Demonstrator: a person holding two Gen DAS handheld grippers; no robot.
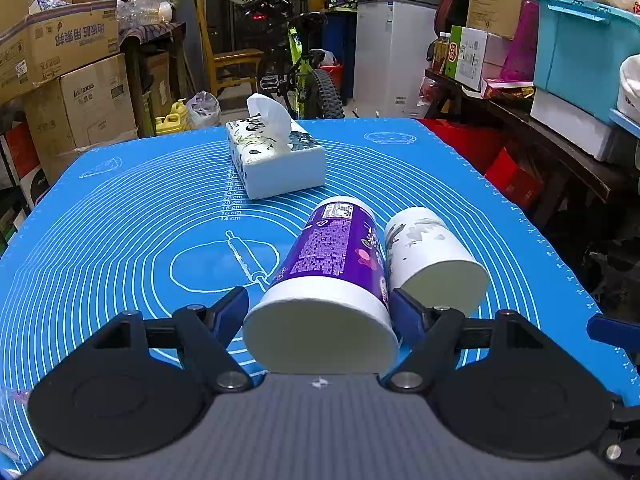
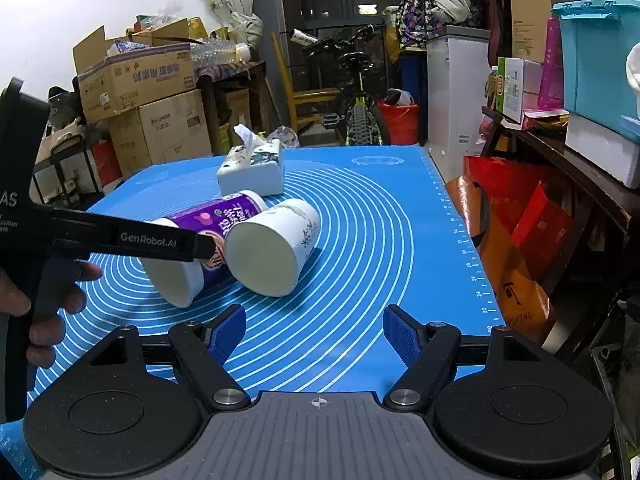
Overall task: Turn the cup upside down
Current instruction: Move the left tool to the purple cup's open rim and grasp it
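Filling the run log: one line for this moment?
left gripper: open around purple cup | right gripper: open, empty | white cup: on side

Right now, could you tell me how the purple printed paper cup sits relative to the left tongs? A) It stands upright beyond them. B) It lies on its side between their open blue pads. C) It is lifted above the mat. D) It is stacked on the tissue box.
B: the purple printed paper cup lies tipped on the blue silicone mat, its white end between the spread pads of the left tongs, beside the white paper cup.
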